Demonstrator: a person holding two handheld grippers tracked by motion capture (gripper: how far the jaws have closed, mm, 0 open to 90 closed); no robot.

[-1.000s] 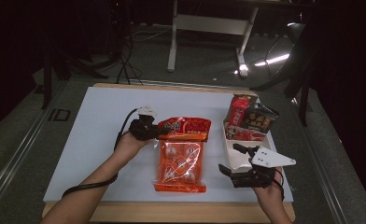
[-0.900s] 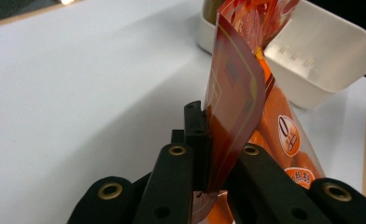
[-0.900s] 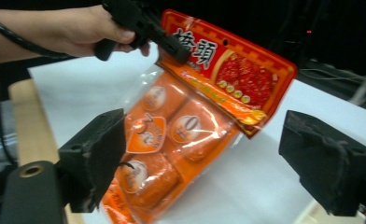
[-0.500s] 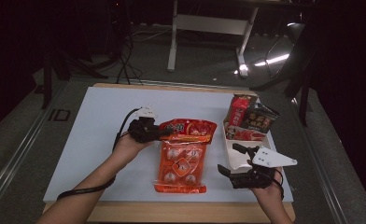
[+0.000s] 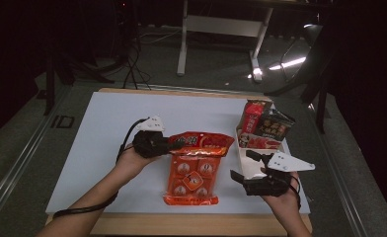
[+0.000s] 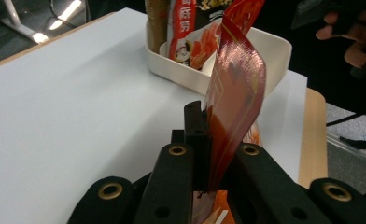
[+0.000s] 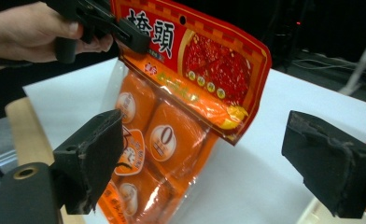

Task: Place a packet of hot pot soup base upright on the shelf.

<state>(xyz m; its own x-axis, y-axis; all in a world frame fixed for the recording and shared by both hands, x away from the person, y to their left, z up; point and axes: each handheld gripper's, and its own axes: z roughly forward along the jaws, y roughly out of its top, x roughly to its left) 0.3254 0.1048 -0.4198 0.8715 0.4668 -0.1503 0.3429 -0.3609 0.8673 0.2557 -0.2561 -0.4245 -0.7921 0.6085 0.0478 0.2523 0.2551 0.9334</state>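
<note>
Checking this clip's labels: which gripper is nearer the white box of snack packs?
Right. The right gripper hovers open just in front of the white box, close to its near wall. The left gripper is farther left, clamped on the orange pouch.

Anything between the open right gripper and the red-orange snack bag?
Nothing. In the high view, bare white table separates the right gripper from the red-orange snack bag; the right gripper view agrees.

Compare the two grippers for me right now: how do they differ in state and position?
The left gripper is shut on the top edge of the red snack bag, lifting that end; the right gripper is open and holds nothing. The left sits at the bag's far end, the right beside its right edge, near the white tray. Both have black jaws and a grey plate on top.
</note>
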